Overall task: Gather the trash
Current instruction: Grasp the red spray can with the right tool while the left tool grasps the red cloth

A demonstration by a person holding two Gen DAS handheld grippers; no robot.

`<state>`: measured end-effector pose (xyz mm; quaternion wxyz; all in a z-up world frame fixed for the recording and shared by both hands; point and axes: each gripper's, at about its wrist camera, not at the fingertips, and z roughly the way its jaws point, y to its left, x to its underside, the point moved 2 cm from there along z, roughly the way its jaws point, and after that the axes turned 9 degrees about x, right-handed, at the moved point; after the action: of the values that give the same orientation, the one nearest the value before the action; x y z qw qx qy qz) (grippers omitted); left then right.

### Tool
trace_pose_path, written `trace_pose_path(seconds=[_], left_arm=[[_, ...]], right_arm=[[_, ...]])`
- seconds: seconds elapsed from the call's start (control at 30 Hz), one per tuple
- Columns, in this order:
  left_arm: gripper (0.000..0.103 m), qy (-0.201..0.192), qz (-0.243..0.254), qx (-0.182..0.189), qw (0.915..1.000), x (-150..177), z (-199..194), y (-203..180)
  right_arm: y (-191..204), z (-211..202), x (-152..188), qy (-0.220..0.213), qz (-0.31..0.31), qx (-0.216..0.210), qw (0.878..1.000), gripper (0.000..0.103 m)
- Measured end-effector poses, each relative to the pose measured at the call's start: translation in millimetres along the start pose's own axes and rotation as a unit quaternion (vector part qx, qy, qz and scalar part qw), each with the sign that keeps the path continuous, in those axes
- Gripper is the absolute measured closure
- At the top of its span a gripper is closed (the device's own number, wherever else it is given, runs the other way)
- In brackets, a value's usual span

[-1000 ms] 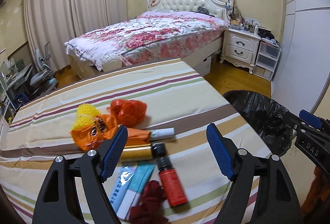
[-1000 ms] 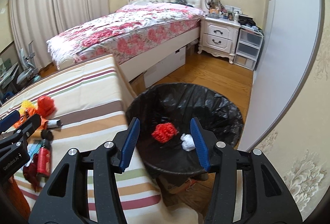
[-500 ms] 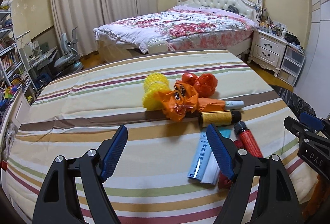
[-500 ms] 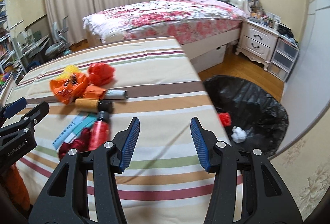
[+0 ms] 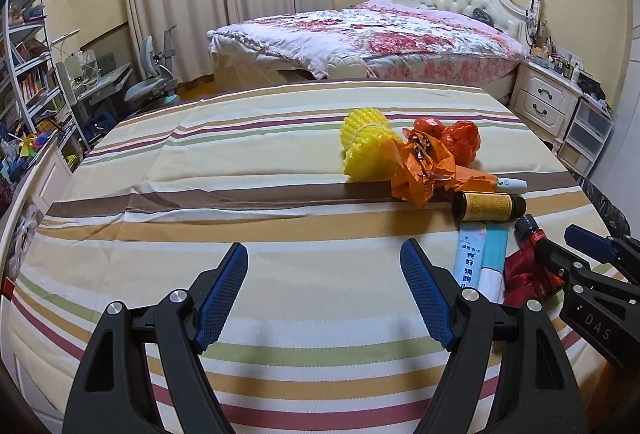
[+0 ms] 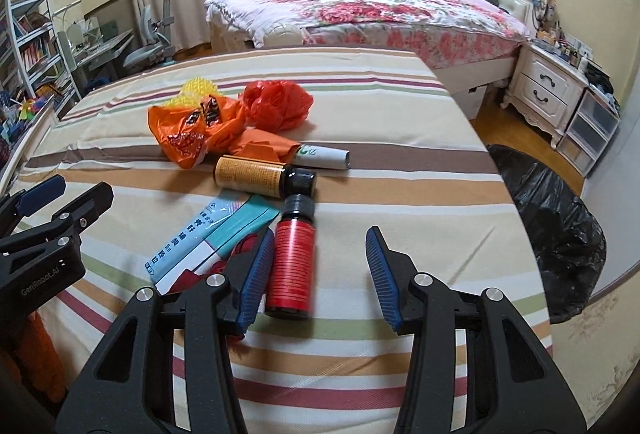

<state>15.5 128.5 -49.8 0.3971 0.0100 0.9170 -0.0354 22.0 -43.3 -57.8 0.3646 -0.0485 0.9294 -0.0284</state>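
On the striped table (image 6: 400, 138), the red bottle (image 6: 291, 266) lies just right of the right gripper's (image 6: 320, 274) left finger, jaws apart and empty, its long axis running near to far with the black cap at the far end, almost touching the yellow bottle (image 6: 256, 176), which lies crosswise with its cap to the right. Left of it are a blue-and-white box (image 6: 200, 238) and red cloth (image 6: 200, 276); farther off are orange wrappers (image 6: 196, 134), a red bag (image 6: 278, 104), yellow foam net (image 5: 366, 148) and a white tube (image 6: 326, 156), with the black-lined bin (image 6: 560, 230) off the table's right edge. The left gripper (image 5: 324, 290) hangs spread over bare cloth, left of the pile.
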Motion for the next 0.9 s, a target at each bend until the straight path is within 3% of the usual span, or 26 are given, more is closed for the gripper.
trace_pose_path(seconds=[0.17, 0.4, 0.9], left_arm=[[0.027, 0.006, 0.001, 0.008, 0.9999, 2.7, 0.7, -3.8], [0.027, 0.003, 0.009, 0.021, 0.9997, 1.0, -4.4, -20.8], [0.027, 0.001, 0.074, 0.055, 0.9957, 7.1, -6.5, -98.9]], right_arm=[[-0.5, 6.0, 2.5, 0.017, -0.002, -0.007, 1.000, 0.077], [-17.0, 3.8, 7.6, 0.013, 0.007, 0.012, 1.000, 0.077], [-79.8, -4.2, 23.1, 0.006, 0.054, 0.033, 0.998, 0.078]])
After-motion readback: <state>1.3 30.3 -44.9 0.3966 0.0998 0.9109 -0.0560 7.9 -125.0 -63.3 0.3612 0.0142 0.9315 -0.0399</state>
